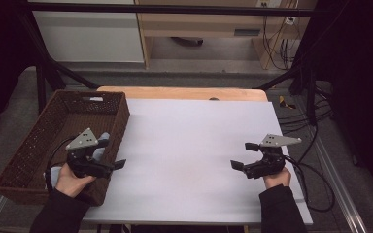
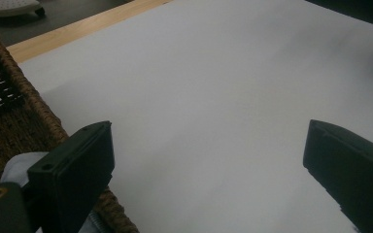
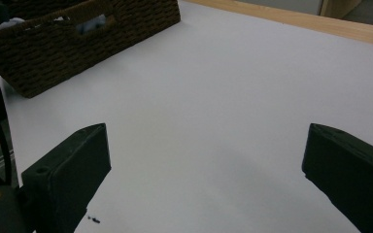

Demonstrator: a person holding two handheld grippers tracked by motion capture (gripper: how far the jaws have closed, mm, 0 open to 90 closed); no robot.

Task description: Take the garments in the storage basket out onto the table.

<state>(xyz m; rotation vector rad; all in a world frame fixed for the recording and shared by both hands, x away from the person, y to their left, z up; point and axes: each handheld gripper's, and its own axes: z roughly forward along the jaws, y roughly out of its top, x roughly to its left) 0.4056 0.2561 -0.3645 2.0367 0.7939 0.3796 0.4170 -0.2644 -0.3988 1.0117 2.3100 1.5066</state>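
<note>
Wooden table (image 1: 184, 92) w/ a big white sheet (image 1: 194, 155) covering nearly all of its top; a strip of bare wood shows along the far edge. In both gripper views the sheet reads plain white.

Dark brown wicker basket (image 1: 39, 141) sits at the table's left edge, overlapping the sheet's left side; long axis runs near-to-far. Pale bluish-white cloth-like item (image 1: 102, 141) lies inside by the basket's right wall; can't tell exactly what it is. In the right gripper view the same basket (image 3: 77, 39) is at top left, w/ a handle slot in its end wall and smth pale showing thru it.

Left hand (image 1: 70, 178), dark sleeve, holds the left gripper (image 1: 118, 165) over the basket's near-right corner, jaws pointing right across the rim toward the sheet. In the left gripper view its jaws are spread wide, nothing betw them; left jaw hangs above the woven rim, right jaw over bare sheet.

Right hand (image 1: 278, 177) holds the right gripper (image 1: 245, 155) above the sheet's right part, well apart from the basket, jaws pointing left. Jaws spread wide, nothing held, per the right gripper view. Grey three-cornered plate on top of each gripper; black cable trails off the right one to the table's right edge.
</note>
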